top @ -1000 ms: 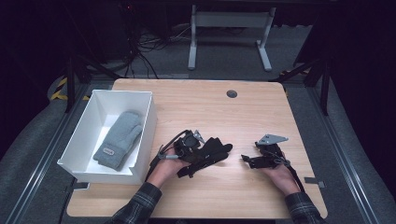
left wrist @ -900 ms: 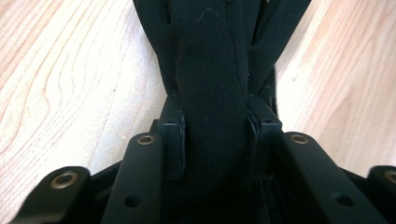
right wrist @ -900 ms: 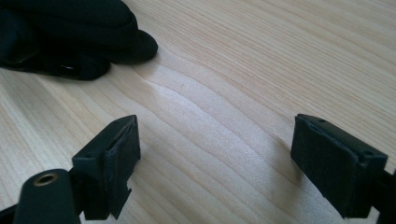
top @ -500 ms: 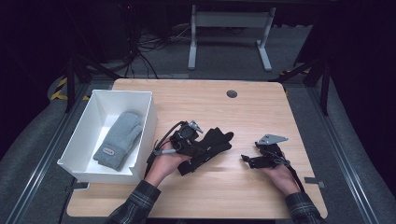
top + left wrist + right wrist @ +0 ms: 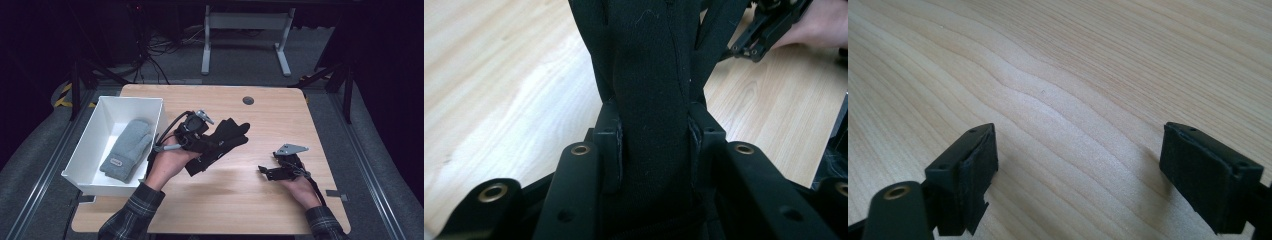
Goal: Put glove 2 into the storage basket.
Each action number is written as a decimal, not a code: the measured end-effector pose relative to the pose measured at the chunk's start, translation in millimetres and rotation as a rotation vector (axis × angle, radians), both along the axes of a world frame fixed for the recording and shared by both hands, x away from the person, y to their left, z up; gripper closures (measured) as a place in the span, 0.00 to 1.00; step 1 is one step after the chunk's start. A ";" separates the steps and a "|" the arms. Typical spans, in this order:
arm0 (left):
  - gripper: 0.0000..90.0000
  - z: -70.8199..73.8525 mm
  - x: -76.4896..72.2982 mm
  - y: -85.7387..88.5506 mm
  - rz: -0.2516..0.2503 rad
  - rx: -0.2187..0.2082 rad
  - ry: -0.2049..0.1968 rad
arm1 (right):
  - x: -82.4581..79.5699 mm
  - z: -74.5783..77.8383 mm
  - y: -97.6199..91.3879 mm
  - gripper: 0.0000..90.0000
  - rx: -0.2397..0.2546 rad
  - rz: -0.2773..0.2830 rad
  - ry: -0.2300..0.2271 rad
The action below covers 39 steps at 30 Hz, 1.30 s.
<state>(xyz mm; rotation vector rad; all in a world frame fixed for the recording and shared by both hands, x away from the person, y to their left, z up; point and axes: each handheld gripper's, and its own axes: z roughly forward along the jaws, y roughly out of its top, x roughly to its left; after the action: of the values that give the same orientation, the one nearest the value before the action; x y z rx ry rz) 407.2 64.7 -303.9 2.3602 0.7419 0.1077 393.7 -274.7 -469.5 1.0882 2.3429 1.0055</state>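
Your left gripper (image 5: 212, 142) has its jaws clamped on a black knitted fabric glove (image 5: 222, 142). In the left gripper view the two pads (image 5: 613, 150) press into the cloth from both sides, closed only as far as the thickness of the black knitted fabric glove (image 5: 649, 100) lets them, and the glove runs up and away between them. From the high view, you hold that glove above the light wooden tabletop (image 5: 240, 200), just to the right of the white rectangular plastic bin (image 5: 100, 125), with its fingers pointing away from the bin and its cuff end hanging down below your left hand (image 5: 167, 162).

Your right gripper (image 5: 267, 172) sits low over the tabletop, well to the right of the bin and apart from the glove. Its jaws stand wide apart in the right gripper view, and between the pads (image 5: 970, 175) there is only bare wood grain (image 5: 1073, 100). It touches nothing that I can make out.

Inside the bin lies a grey knitted mitten (image 5: 127, 150), flat on the bin floor, with its cuff towards the near wall.
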 end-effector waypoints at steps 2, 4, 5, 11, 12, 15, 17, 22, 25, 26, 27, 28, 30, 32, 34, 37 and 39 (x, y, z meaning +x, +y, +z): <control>0.74 8.7 0.6 6.5 0.010 0.003 -0.004 | -0.1 0.0 0.0 0.18 0.000 -0.001 0.000; 0.74 16.9 1.4 13.9 0.020 0.006 -0.013 | 0.0 0.0 0.0 0.18 0.000 -0.001 0.000; 0.74 19.5 1.5 16.7 0.025 0.005 -0.015 | 0.0 0.0 0.1 0.18 0.000 -0.001 0.000; 0.74 38.0 0.5 41.1 0.068 0.008 -0.036 | 0.0 0.0 0.1 0.18 0.000 -0.001 0.000; 0.74 40.4 0.3 46.0 0.076 0.009 -0.038 | 0.0 0.0 0.2 0.18 0.000 -0.001 0.001; 0.74 46.0 -0.3 63.1 0.111 0.008 -0.047 | -0.1 0.0 0.2 0.18 0.000 -0.003 0.000; 0.74 48.2 -0.4 72.6 0.132 0.013 -0.054 | 0.0 0.0 0.2 0.18 0.000 -0.003 0.001; 0.74 50.7 -0.1 106.6 0.217 0.011 -0.061 | 0.0 0.0 0.3 0.18 0.000 -0.003 0.000; 0.74 50.3 0.6 121.2 0.254 0.016 -0.060 | 0.1 0.0 0.4 0.18 0.000 -0.003 0.000; 0.74 49.9 0.5 127.5 0.272 0.019 -0.064 | 0.1 0.0 0.4 0.18 0.000 -0.003 0.000; 0.74 48.5 0.9 140.5 0.301 0.017 -0.060 | 0.1 0.0 0.4 0.18 0.000 -0.003 0.000; 0.74 48.5 0.9 140.5 0.301 0.017 -0.060 | 0.1 0.0 0.4 0.18 0.000 -0.003 0.000; 0.74 46.5 1.4 152.4 0.337 0.020 -0.057 | 0.1 0.0 0.4 0.18 0.000 -0.004 0.000; 0.74 43.7 2.3 165.1 0.373 0.022 -0.056 | 0.1 -0.1 0.5 0.18 0.000 -0.005 0.000; 0.74 40.0 3.2 176.1 0.402 0.024 -0.050 | 0.1 -0.1 0.6 0.18 0.000 -0.006 -0.001; 0.74 30.4 6.3 192.2 0.459 0.036 -0.033 | 0.1 -0.1 0.6 0.18 0.000 -0.006 0.000; 0.74 21.6 9.5 200.8 0.493 0.044 -0.020 | 0.2 -0.1 0.6 0.18 0.000 -0.006 -0.001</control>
<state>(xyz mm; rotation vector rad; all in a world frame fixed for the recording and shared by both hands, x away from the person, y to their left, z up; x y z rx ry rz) 416.7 265.5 -282.3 2.1640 1.3080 0.3593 393.9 -274.1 -469.6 1.0945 2.3374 1.0034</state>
